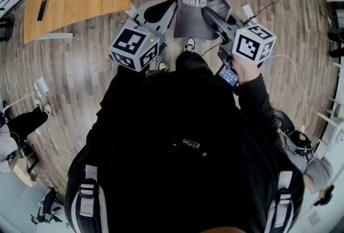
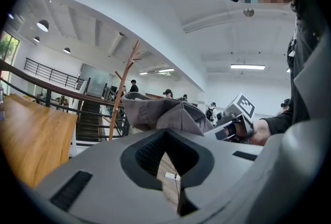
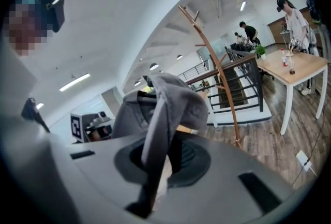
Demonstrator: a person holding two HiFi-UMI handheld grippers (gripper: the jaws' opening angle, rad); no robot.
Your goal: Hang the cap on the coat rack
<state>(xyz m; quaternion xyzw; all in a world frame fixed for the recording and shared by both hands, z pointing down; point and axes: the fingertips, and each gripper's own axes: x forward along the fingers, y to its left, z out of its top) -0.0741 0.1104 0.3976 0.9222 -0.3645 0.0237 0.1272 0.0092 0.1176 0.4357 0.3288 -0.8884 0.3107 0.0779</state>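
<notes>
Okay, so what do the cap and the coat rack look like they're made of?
The cap looks like soft grey cloth, matte: it folds and droops. The coat rack looks like smooth brown wood, going by its colour and slim curved stem, though painted metal can't be ruled out.

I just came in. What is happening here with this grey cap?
A person holds a pair of tongs in each hand, with a grey cap held out in front above the wooden floor. The right tongs are shut on the cap's fabric, which hangs down between them. The tips of the left tongs are at the cap's edge, but it is unclear whether they pinch it. The coat rack stands some way ahead, so the cap is not hung yet.
</notes>
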